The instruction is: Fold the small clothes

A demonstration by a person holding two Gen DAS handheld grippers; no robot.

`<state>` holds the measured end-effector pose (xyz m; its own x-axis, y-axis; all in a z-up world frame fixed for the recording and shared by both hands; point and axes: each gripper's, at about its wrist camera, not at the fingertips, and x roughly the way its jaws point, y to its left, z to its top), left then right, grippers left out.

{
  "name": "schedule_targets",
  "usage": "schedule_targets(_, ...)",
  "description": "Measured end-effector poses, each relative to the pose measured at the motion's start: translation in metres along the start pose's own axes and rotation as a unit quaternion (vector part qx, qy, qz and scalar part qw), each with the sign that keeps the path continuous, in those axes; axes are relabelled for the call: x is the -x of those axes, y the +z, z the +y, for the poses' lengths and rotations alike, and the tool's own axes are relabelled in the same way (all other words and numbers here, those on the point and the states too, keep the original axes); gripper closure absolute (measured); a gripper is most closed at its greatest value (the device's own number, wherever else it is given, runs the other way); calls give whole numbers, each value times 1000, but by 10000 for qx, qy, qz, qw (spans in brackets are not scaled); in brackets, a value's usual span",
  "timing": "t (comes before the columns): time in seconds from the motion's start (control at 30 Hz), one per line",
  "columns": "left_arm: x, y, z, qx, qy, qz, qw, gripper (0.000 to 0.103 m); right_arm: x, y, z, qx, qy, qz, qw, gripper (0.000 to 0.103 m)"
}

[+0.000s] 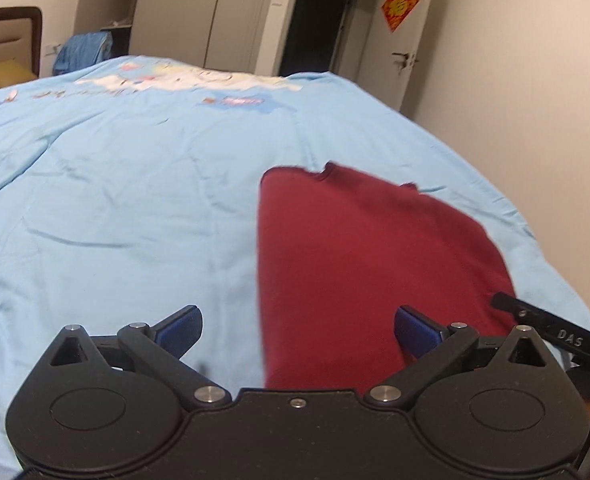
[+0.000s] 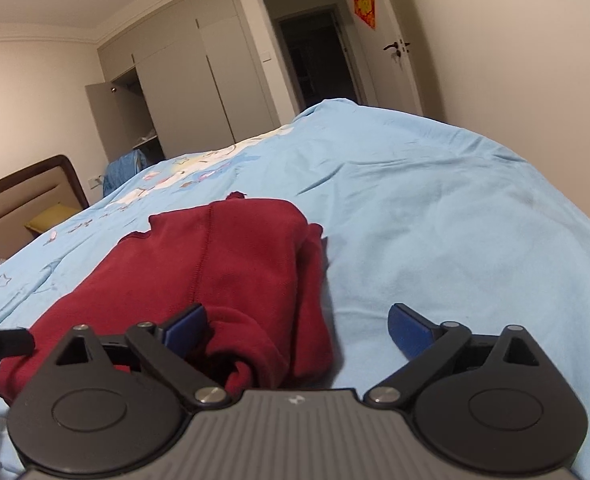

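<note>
Hovering with both tools spread wide and empty, we hold the left gripper (image 1: 298, 330) and right gripper (image 2: 298, 330) over the near end of a maroon garment (image 2: 215, 272), lying lengthwise away from us on the blue bedspread (image 2: 455, 220), slightly nearer the right.

Bed cover (image 1: 115, 200) lies bare left of and beyond the folded red garment (image 1: 367, 264); bare on its right too. Only obstacle on the bed: that garment. Both tongs, left tongs (image 1: 298, 330) and right tongs (image 2: 297, 330), gape wide over its near edge.
</note>
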<state>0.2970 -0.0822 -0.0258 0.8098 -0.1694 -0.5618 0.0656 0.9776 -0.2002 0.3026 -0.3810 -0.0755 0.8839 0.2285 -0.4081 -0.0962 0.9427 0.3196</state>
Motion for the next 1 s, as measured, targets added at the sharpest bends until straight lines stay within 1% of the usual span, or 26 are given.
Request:
schedule_targets(0.17,-3,-11,14,221,-18,171,9996,1,0,-9,0,50,-61,-122,9999,1)
schedule_targets(0.63,-11,-17,13,305,18,286,9991,1,-1,-16,-3,9,2,-298,9996,1)
schedule_targets(1.0,-15,-21,13,266,35,272,9993,0,-1,-17,-4,-9,21,-325,9995,1)
